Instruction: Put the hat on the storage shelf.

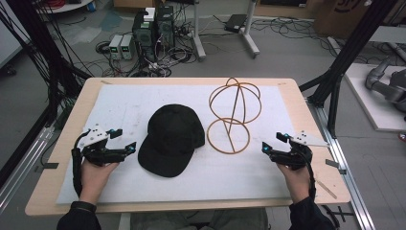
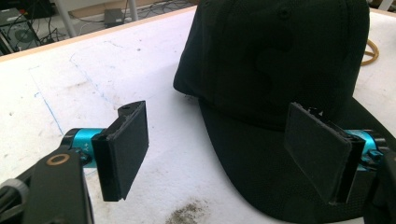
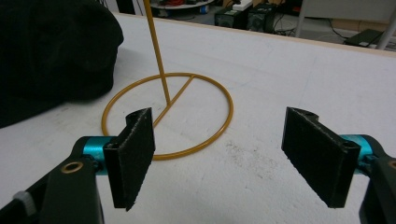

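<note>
Black cap (image 1: 171, 139) mid-mat, wire stand (image 1: 231, 117) just beside, possibly touching, flanks open.

A wooden table (image 1: 297, 100) topped with a white mat (image 1: 143, 98) stands on a grey floor (image 1: 287, 52). Beyond its far edge, computer towers (image 1: 153, 28) and tangled cables (image 1: 163, 64) sit on the floor beside white stand legs (image 1: 249, 33). Black frame posts (image 1: 349, 52) rise at left and right.

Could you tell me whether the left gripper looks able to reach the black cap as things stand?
Probably yes. The left gripper is open beside the black cap, its jaws facing the brim, with bare white mat between them and nothing in the way.
</note>
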### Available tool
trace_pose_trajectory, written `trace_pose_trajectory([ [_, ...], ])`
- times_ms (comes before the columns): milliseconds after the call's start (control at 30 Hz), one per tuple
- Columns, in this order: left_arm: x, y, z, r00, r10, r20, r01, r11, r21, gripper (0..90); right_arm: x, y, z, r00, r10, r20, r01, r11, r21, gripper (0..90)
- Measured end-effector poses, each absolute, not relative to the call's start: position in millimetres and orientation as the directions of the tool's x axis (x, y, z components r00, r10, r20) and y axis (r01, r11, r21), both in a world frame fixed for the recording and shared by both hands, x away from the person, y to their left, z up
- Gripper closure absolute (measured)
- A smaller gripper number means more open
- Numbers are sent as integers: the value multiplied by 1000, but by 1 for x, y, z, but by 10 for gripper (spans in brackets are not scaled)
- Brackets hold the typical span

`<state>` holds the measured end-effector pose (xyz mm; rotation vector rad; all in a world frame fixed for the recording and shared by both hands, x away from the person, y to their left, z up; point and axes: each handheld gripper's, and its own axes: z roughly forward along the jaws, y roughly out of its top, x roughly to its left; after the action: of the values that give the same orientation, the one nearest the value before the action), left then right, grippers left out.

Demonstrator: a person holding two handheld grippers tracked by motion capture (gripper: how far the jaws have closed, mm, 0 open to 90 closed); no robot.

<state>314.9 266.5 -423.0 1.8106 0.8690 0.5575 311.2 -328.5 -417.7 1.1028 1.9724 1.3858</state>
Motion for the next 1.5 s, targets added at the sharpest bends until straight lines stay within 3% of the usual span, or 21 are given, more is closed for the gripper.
trace_pose_trajectory([
  [667, 317, 273, -425, 617, 786, -32, 320, -214, 923, 223, 301, -322, -413, -599, 797, 75, 309, 143, 940, 247],
  [1500, 315, 278, -427, 611, 790, -48, 333, -202, 921, 221, 290, -218, -408, -804, 594, -32, 181, 295, 938, 281],
])
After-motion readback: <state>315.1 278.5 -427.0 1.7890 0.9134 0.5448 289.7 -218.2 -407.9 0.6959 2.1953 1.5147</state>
